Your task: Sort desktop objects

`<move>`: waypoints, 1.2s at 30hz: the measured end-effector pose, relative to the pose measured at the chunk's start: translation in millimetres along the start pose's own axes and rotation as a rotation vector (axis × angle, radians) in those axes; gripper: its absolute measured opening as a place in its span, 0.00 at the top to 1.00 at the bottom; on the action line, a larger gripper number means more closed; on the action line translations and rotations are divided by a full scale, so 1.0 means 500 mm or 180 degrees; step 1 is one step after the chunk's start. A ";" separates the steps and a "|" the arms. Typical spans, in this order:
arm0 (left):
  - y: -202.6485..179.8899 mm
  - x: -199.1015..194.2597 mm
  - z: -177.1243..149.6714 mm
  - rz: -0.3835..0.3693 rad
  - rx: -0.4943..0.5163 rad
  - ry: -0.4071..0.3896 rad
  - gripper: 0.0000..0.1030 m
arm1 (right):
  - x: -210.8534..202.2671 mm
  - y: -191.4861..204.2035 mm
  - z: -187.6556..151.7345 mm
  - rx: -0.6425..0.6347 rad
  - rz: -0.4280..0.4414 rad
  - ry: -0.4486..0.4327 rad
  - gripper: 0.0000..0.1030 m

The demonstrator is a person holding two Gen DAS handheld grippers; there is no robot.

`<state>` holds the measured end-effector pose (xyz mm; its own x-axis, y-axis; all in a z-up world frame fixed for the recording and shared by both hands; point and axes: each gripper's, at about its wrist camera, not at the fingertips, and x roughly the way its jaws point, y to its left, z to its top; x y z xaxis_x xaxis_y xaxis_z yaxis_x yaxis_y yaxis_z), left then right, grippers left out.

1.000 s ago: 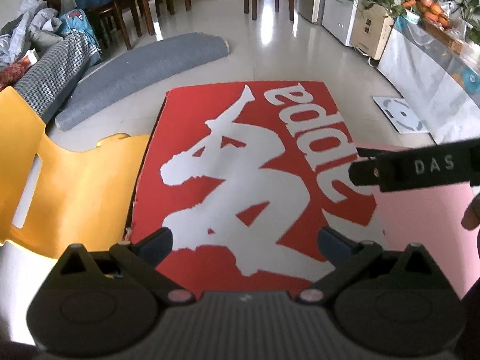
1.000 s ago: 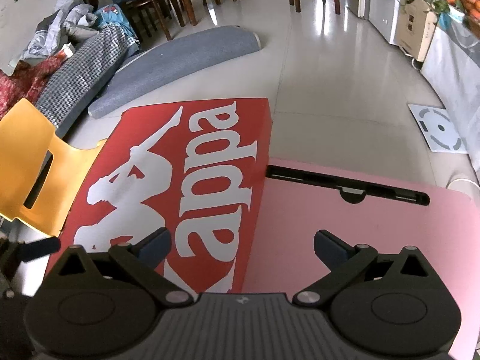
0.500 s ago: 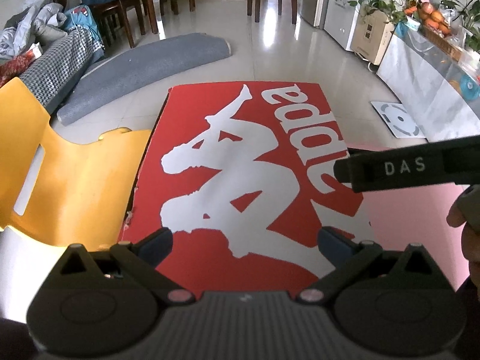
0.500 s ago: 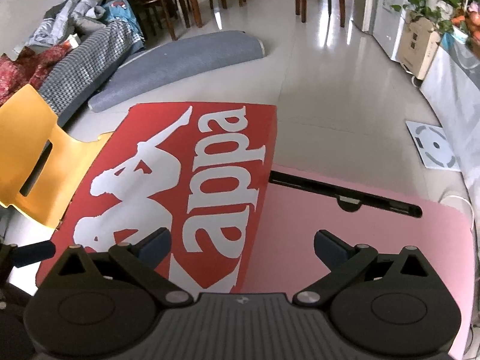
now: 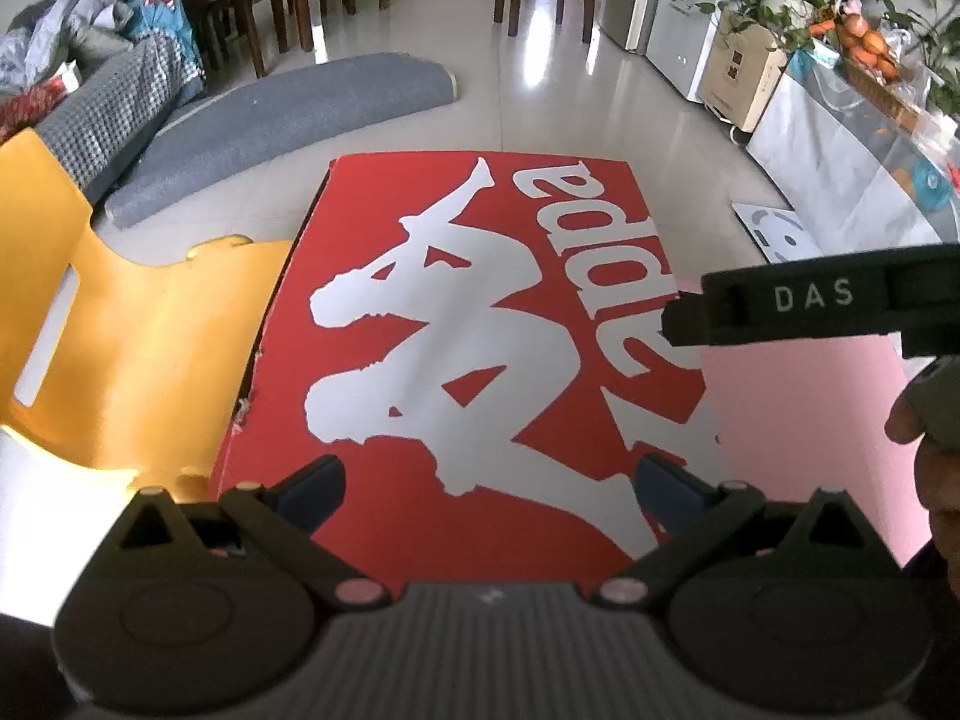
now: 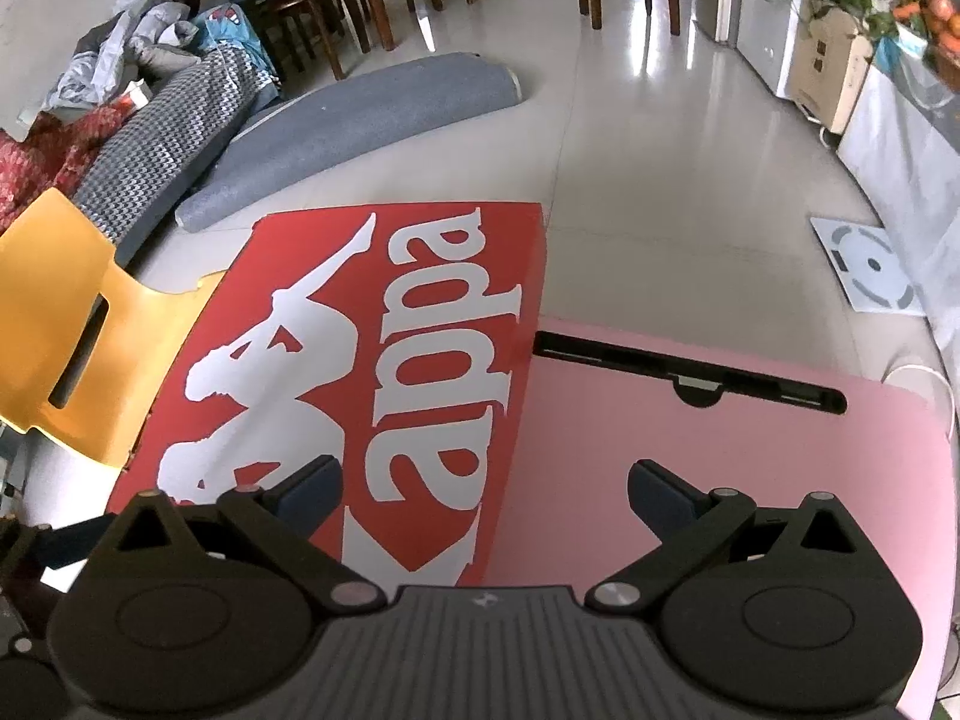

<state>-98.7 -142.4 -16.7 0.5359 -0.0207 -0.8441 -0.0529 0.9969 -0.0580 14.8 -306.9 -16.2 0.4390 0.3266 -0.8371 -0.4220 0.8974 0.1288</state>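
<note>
Now both grippers hover above the desk with nothing between their fingers: the left gripper [image 5: 489, 480] has its jaws wide apart over the red box lid [image 5: 480, 348], and the right gripper [image 6: 483, 483] has its jaws equally wide, above the line where the lid meets the pink desk [image 6: 690, 480].

The red lid with the white logo lies flat on the left part of the desk, and its right edge touches the pink surface. I judge it is a cardboard box or its lid: light, quite stiff, with a smooth printed face that may slip. The flat top gives no hold, so the jaws should take it at an edge or a corner; the left edge looks a little torn [image 5: 243, 414], so it may be weak there.

A black slot [image 6: 690, 375] runs along the far side of the pink desk. The right part of the desk is bare, which gives room to slide or put things down. On the left the yellow chair [image 5: 120, 348] stands just beside the box, so there is little room there.
</note>
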 end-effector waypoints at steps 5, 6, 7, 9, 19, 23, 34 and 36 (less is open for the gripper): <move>0.003 0.000 0.000 0.0050 0.0008 -0.0009 0.00 | 0.000 0.009 -0.001 -0.0113 -0.0012 0.0001 0.01; 0.001 -0.001 0.001 0.0068 0.0033 -0.0010 0.00 | 0.001 0.010 -0.002 -0.0130 -0.0005 0.0011 0.01; 0.000 -0.001 0.001 0.0094 0.0052 -0.0017 0.00 | 0.001 0.012 -0.003 -0.0142 0.0003 0.0017 0.01; -0.005 -0.002 0.000 0.0149 0.0113 -0.0030 0.00 | 0.002 0.016 -0.004 -0.0170 0.0004 0.0028 0.01; -0.016 -0.005 -0.004 0.0159 0.0229 -0.0012 0.00 | 0.003 0.015 -0.007 -0.0183 -0.0013 0.0039 0.01; -0.012 -0.004 -0.006 0.0134 0.0203 0.0012 0.00 | 0.004 0.017 -0.007 -0.0195 -0.0009 0.0049 0.01; -0.009 -0.005 -0.009 0.0134 0.0193 -0.0003 0.00 | 0.006 0.021 -0.011 -0.0201 0.0032 0.0101 0.01; -0.006 -0.003 -0.009 0.0155 0.0191 0.0006 0.00 | 0.007 0.023 -0.013 -0.0196 0.0063 0.0128 0.01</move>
<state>-103.1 -145.9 -17.6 0.5323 0.0279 -0.8461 -0.0281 0.9995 0.0153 6.4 -297.4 -21.2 0.3984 0.3307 -0.8555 -0.4789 0.8705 0.1135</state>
